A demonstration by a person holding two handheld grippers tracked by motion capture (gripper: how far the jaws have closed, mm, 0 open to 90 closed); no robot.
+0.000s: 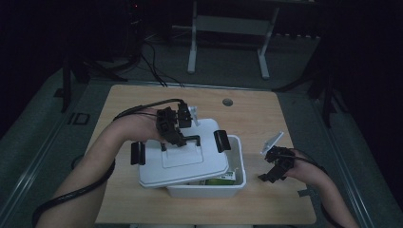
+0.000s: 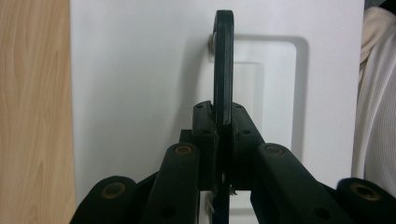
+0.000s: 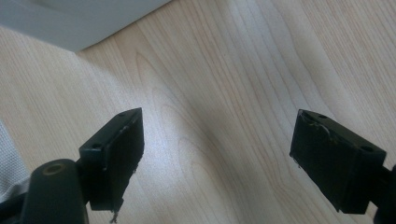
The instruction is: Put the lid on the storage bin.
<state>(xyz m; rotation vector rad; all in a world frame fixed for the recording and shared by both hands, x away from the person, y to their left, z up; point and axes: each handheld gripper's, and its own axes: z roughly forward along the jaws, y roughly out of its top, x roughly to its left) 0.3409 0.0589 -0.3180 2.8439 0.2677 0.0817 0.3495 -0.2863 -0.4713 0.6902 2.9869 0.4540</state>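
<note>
High view: at the left, the left gripper point(image 1: 183, 137) sat over the white lid point(image 1: 187, 159), its jaws clamped on the lid's black handle point(image 1: 192, 139). The lid lay askew on the white box point(image 1: 209, 190), shifted toward the left, so the box's right side and front corner stood uncovered. A black latch point(image 1: 137, 153) stuck out at the lid's left end and another latch point(image 1: 222, 140) at its right. Something green point(image 1: 223, 178) showed inside the box under the lid's edge; what it was I could not tell. Farther right, well apart from the box, the right gripper point(image 1: 272, 172) hovered over the bare table point(image 1: 285, 109), a grey plate on top of it.

In the left gripper view, the handle point(image 2: 223, 70) rose on edge between the two jaws, pressed on both sides, with the lid point(image 2: 140, 93) behind it and the wood table point(image 2: 32, 112) at the left.

In the right gripper view, the jaws stood wide apart with nothing between them, over the table point(image 3: 224, 93); a corner of the box point(image 3: 79, 23) showed at upper left.
</note>
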